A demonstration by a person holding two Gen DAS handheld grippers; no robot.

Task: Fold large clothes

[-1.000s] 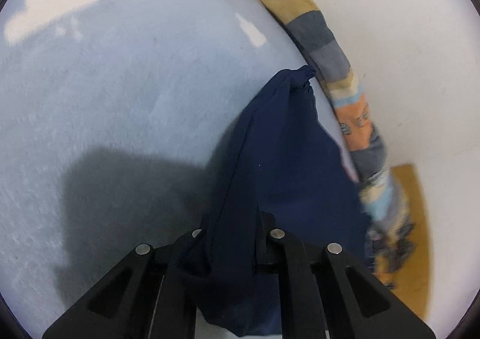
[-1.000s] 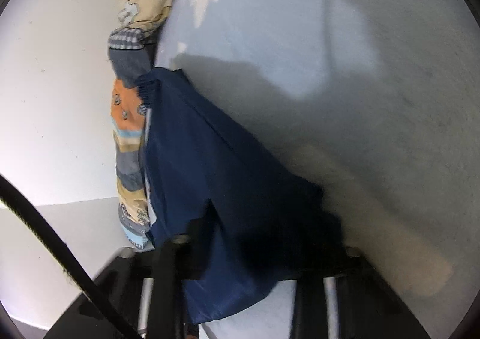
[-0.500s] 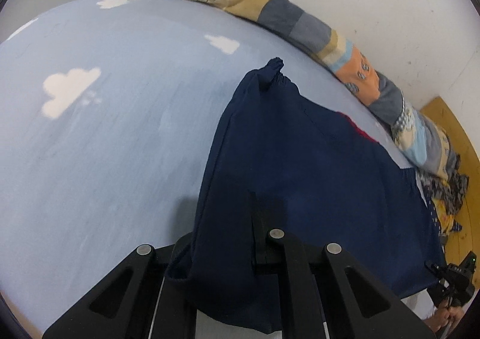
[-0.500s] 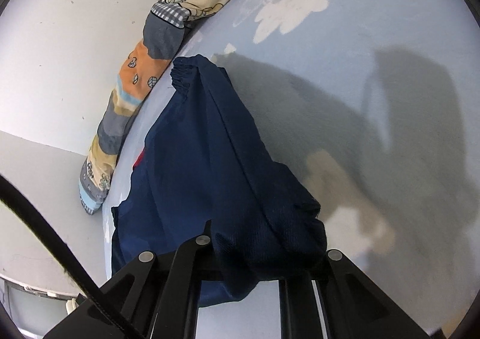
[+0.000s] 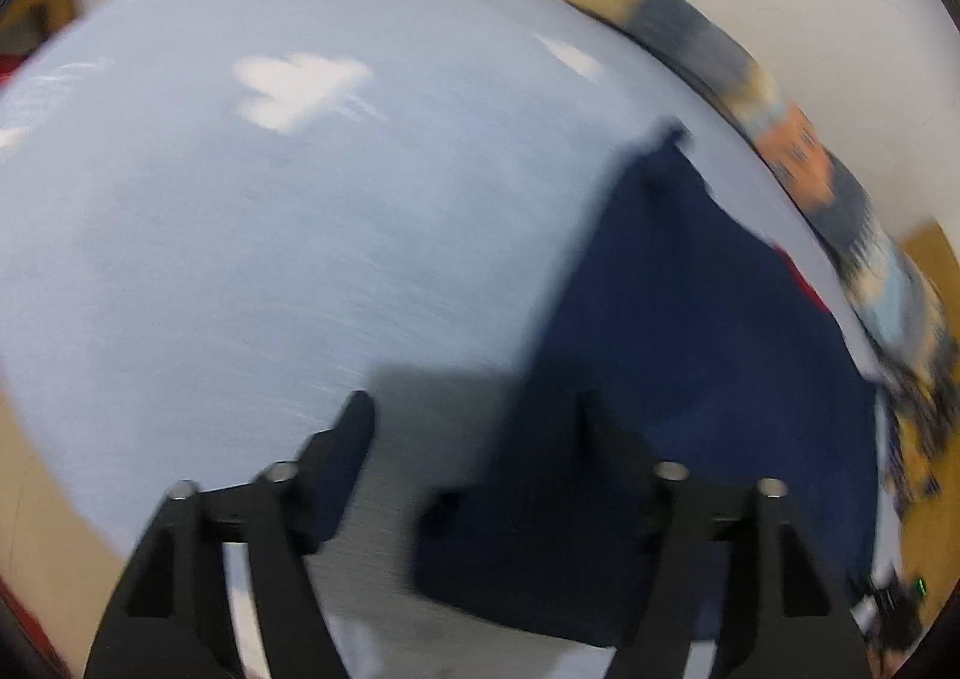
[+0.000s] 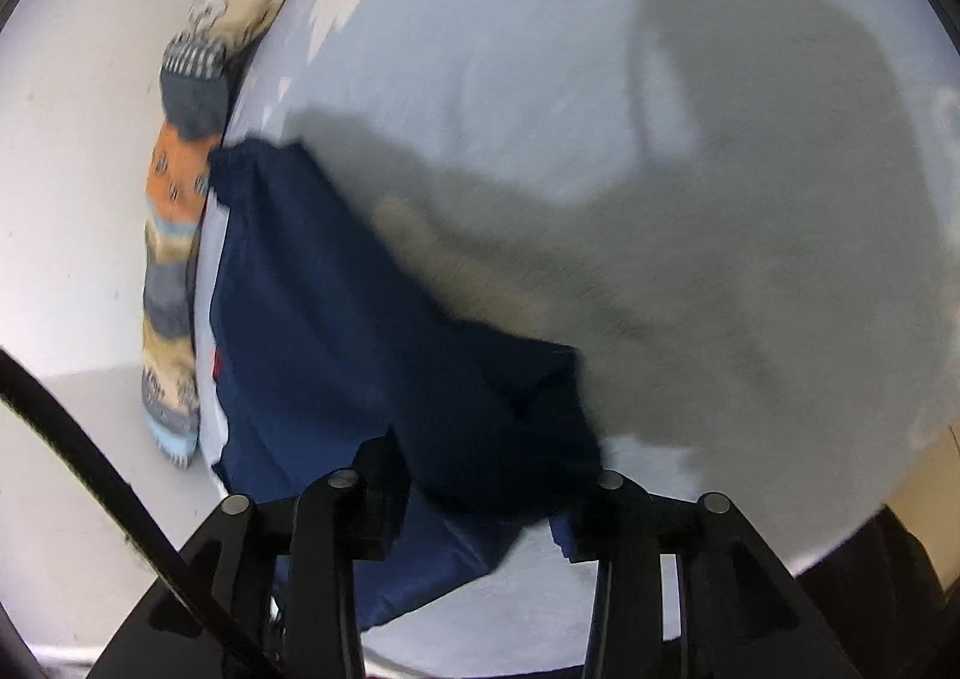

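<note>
A dark navy garment [image 5: 690,355] lies on the light blue bed sheet [image 5: 300,235], with a red patch at its far edge. My left gripper [image 5: 474,439] is open; its left finger is over bare sheet and its right finger is over the garment's near corner. In the right wrist view the same garment [image 6: 360,319] lies folded over, stretching from the bed's far edge toward me. My right gripper [image 6: 492,469] is open, with the garment's bunched near corner lying between its fingers. The left view is blurred by motion.
A patchwork striped blanket roll [image 5: 780,132] runs along the bed's far edge against the white wall, also in the right wrist view [image 6: 180,211]. White cloud prints [image 5: 300,84] mark the sheet. A black cable [image 6: 90,469] crosses the lower left.
Both grippers have opened and let go of the navy garment, which now lies on the sheet. The left gripper has swung left and the right has tilted.
</note>
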